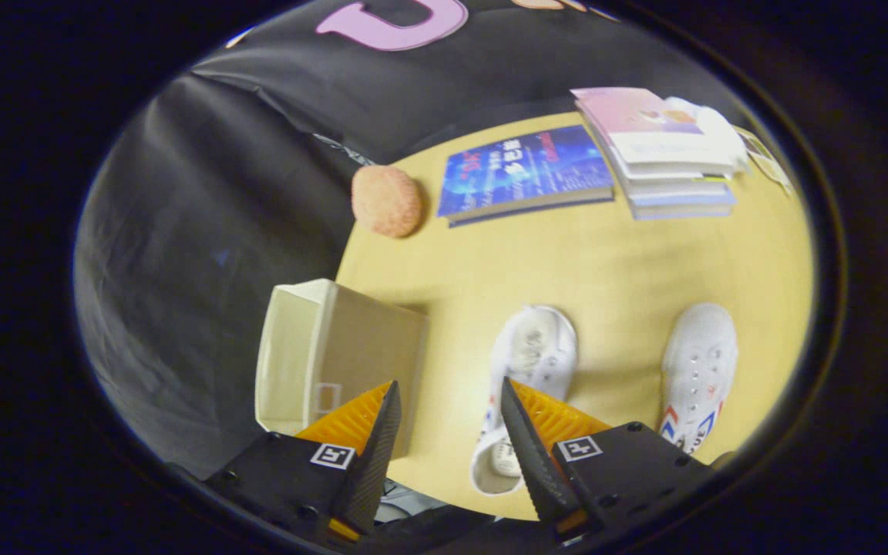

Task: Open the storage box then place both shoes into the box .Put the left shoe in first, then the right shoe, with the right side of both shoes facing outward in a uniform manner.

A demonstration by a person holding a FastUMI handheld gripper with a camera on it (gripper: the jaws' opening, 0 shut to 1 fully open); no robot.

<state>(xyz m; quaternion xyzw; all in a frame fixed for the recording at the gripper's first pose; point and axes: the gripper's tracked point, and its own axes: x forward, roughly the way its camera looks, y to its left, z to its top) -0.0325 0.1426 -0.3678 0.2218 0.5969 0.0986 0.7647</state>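
Observation:
A cream storage box (336, 358) stands at the table's near left corner, its open side turned left, away from the shoes. Two white shoes lie on the yellow table (583, 254). One shoe (529, 362) sits just ahead of my right finger, partly covered by it. The other shoe (698, 374), with red and blue marks on its side, lies farther right. My gripper (448, 401) hovers above the table's near edge, open, with nothing between its fingers. The left finger overlaps the box's near corner in the view.
A pink round sponge-like ball (387, 200) rests at the table's far left edge. A blue book (525, 173) lies beyond the shoes, and a stack of books (664, 150) sits to its right. Bare tabletop lies between the books and the shoes.

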